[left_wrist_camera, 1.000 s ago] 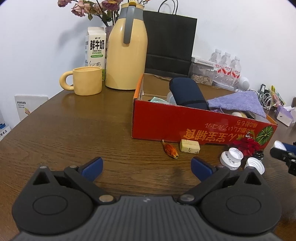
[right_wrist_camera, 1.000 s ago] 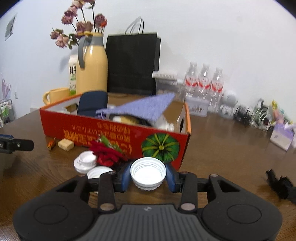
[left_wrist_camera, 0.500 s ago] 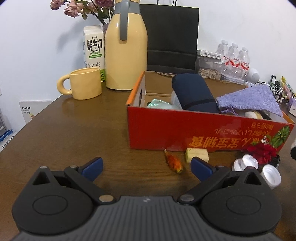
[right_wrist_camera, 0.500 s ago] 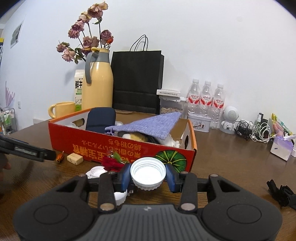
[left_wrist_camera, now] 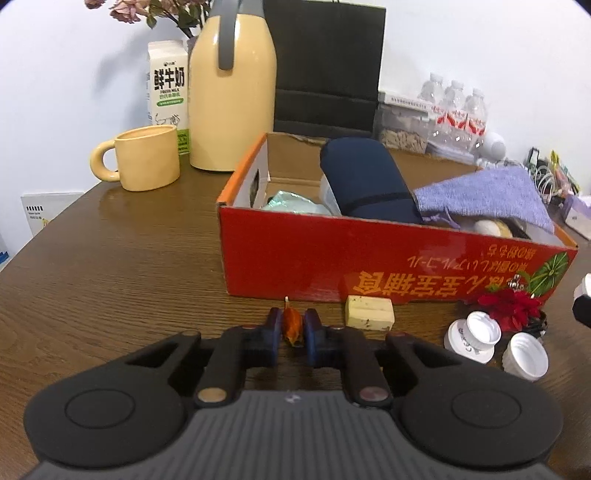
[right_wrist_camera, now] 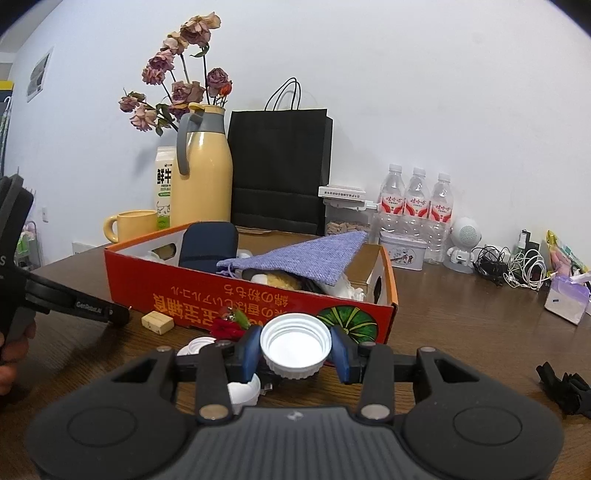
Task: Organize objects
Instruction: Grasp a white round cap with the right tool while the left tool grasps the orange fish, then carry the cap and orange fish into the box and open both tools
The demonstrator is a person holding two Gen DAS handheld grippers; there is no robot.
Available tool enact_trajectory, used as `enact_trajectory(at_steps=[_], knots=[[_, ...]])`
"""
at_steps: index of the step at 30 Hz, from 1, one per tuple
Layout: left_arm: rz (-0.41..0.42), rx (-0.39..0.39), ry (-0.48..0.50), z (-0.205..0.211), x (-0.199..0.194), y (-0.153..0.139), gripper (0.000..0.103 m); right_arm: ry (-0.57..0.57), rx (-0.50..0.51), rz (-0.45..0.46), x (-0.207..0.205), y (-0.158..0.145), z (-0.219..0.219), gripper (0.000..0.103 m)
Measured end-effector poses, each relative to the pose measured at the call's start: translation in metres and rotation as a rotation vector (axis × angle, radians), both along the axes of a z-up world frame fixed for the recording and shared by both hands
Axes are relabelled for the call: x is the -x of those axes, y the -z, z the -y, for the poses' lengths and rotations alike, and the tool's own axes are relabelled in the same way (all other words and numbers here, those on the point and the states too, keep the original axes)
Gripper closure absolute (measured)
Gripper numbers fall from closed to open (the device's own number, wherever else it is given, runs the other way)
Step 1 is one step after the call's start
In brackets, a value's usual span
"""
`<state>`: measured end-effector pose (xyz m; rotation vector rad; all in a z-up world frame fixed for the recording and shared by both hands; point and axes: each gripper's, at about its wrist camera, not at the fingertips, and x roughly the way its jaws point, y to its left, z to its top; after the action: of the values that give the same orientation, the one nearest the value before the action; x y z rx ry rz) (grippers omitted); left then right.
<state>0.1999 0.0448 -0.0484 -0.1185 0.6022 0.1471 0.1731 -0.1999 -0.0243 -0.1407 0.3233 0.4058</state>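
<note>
Dried flowers point(left_wrist_camera: 147, 11) cropped at top edge; box point(left_wrist_camera: 369, 258) contents half under purple cloth point(left_wrist_camera: 484, 199)

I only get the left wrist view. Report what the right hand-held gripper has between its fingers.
Observer: The right hand-held gripper is shut on a white cap.
Operator: Give me the cap's orientation.
Observer: Its open, threaded side faces up toward the camera.
Operator: Name anything right of the red box that I miss.
Observer: A black crumpled item lies on the table, well apart from the box.
</note>
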Motion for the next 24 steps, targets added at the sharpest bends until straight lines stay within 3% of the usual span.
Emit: enact_trajectory(at_steps=[14,24], knots=[[0.184,-0.027,0.007,0.009,0.033,-0.032,0.089,-0.026,-0.006,0.044,0.004,-0.004,-0.005,0.064],[0.271,-0.052,0.032,0.015,0.005,-0.07,0.089,-0.069,-0.036,0.129,-0.021,-0.046,-0.037,0.064]])
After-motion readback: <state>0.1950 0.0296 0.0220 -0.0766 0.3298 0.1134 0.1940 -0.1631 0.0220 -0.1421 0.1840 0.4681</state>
